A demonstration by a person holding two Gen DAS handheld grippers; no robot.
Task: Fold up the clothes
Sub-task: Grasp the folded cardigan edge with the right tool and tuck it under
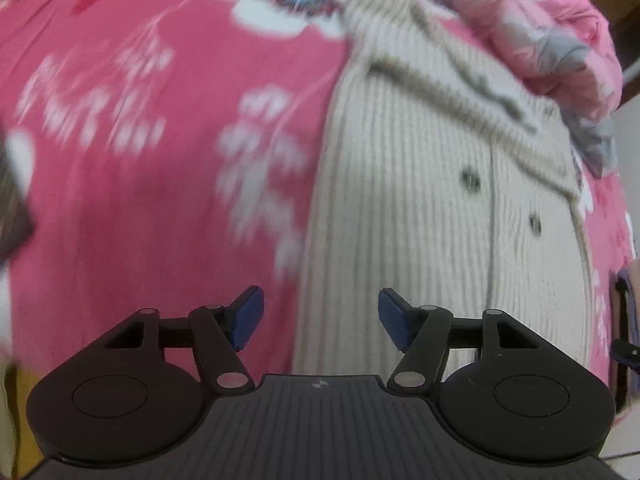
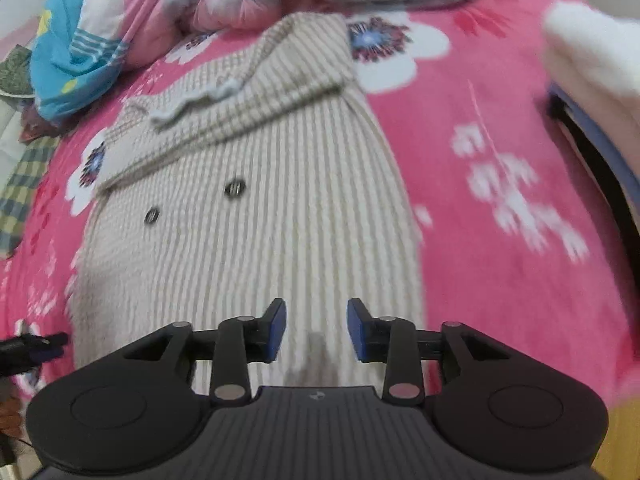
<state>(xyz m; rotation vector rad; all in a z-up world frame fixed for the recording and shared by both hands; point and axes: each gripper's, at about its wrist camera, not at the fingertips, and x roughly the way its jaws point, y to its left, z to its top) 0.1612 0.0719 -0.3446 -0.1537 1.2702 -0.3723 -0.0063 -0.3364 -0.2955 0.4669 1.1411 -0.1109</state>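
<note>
Both tools empty above the folded cardigan.
My left tool [image 1: 320,317] and right tool [image 2: 317,330] stand open over the cream ribbed knit cardigan [image 2: 276,208] on the pink floral bedspread [image 2: 500,240].

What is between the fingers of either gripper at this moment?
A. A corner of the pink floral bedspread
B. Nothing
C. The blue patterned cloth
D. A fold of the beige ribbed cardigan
B: both the left gripper and the right gripper hang open above the beige ribbed cardigan, with only a clear gap between their blue pads.
</note>
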